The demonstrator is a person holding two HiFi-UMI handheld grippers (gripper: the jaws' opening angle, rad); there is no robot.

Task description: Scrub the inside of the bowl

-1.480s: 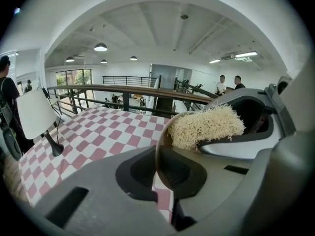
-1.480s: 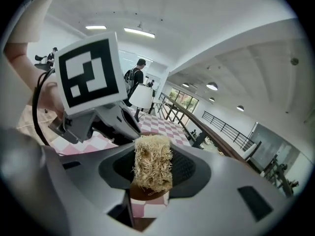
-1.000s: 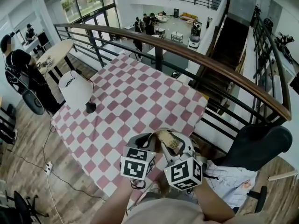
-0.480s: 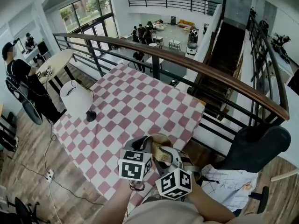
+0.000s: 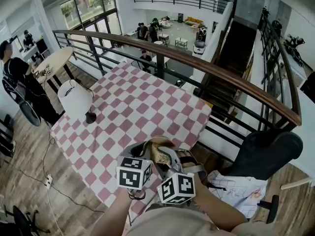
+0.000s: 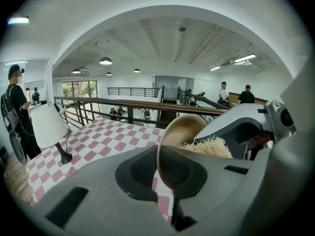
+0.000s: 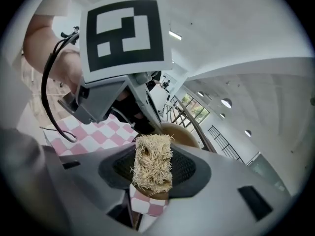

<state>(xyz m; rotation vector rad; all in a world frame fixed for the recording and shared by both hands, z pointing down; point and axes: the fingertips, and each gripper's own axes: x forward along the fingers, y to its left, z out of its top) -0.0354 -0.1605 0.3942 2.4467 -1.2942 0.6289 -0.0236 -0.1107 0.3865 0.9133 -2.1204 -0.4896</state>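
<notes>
Over the near edge of the checkered table, the left gripper, its jaws just tightened, pinches the tan bowl by its rim while the right gripper clamps a fibrous scrub pad inside it, so scrubbing looks under way, though how much remains is unclear.

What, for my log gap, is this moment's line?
left gripper: jaws just closed tighter, gripping bowl; right gripper: gripping fibre scrubber inside bowl
</notes>
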